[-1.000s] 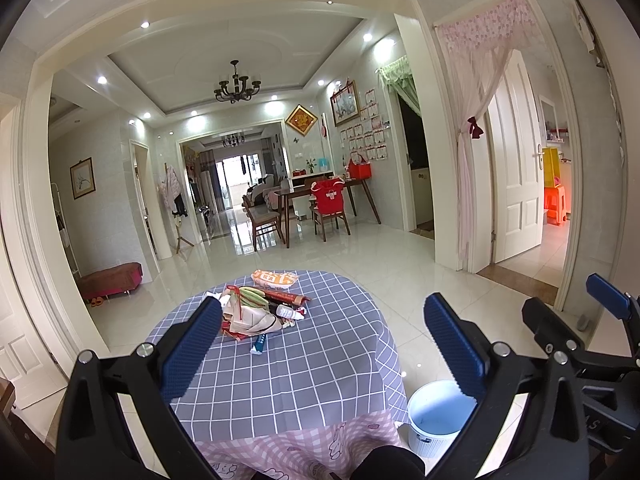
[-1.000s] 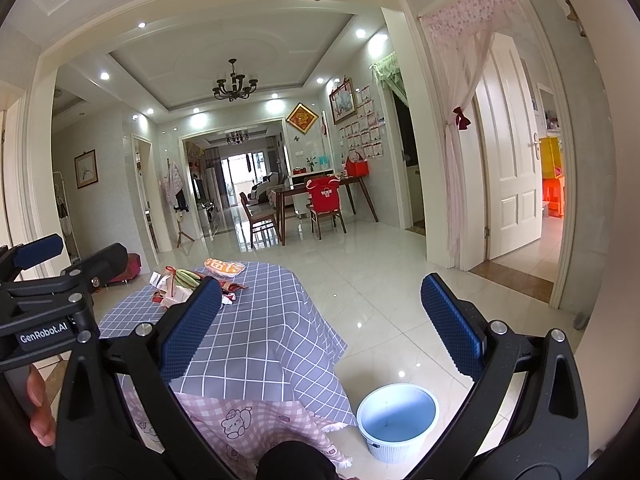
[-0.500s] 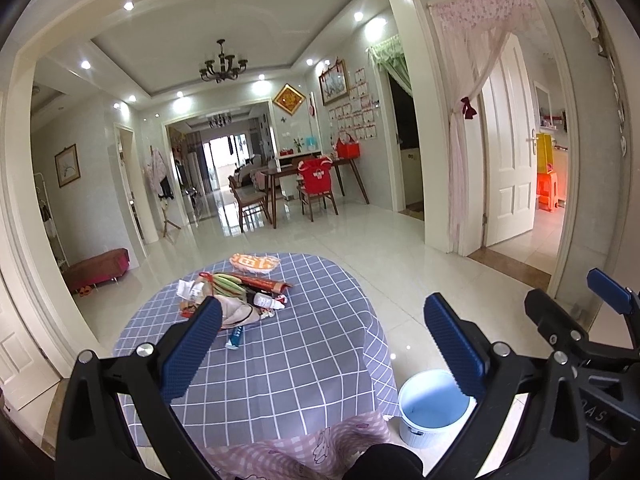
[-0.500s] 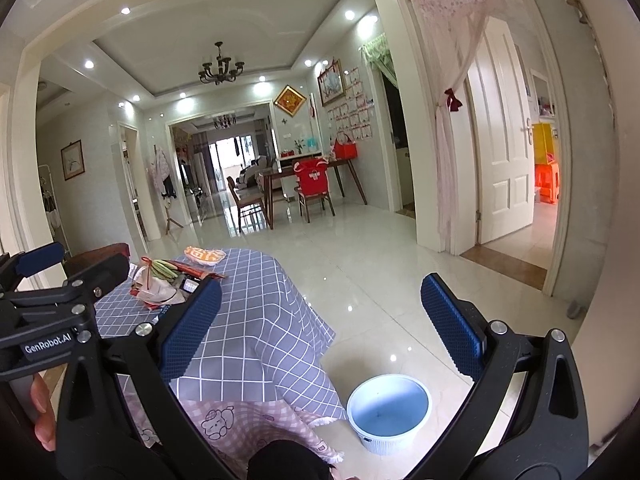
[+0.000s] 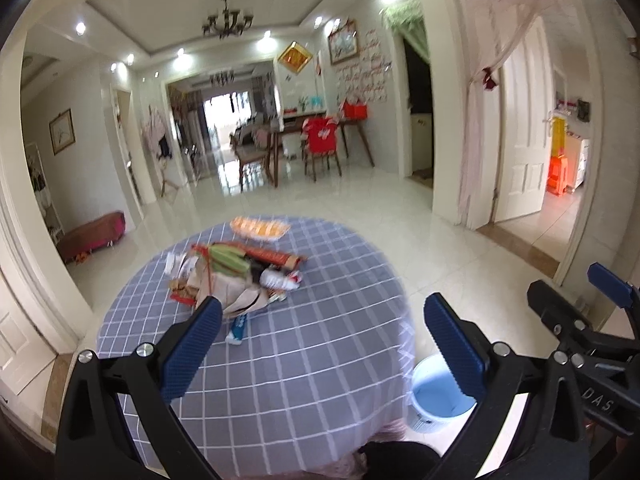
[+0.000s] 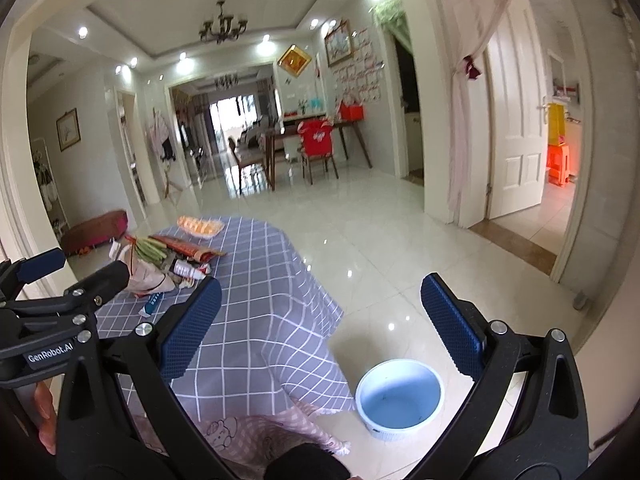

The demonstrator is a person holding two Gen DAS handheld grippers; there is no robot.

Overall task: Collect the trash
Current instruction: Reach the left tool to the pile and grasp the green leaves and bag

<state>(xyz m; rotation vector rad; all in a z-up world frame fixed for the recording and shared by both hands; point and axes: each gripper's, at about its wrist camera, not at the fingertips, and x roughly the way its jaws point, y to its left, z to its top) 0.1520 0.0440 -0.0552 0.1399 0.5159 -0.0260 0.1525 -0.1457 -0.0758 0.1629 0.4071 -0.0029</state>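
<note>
A pile of trash (image 5: pixel 228 276) lies on the far left part of a round table with a grey checked cloth (image 5: pixel 312 344): crumpled paper, wrappers, a green-striped packet, a small tube (image 5: pixel 239 329) and an orange packet (image 5: pixel 260 229). The pile also shows in the right wrist view (image 6: pixel 160 264). A light blue bin (image 6: pixel 400 398) stands on the floor right of the table, also in the left wrist view (image 5: pixel 436 398). My left gripper (image 5: pixel 320 344) is open and empty above the table's near side. My right gripper (image 6: pixel 320 324) is open and empty above the table's right edge and the floor.
White tiled floor (image 6: pixel 400 248) spreads to the right and beyond the table. A dining table with chairs (image 5: pixel 312 148) stands far back. A white door (image 5: pixel 524 136) with a pink curtain is at right. A low red bench (image 5: pixel 92 232) sits at far left.
Both grippers have moved forward and tilted down toward the table. The trash pile and the bin look nearer and larger. Both stay open.
</note>
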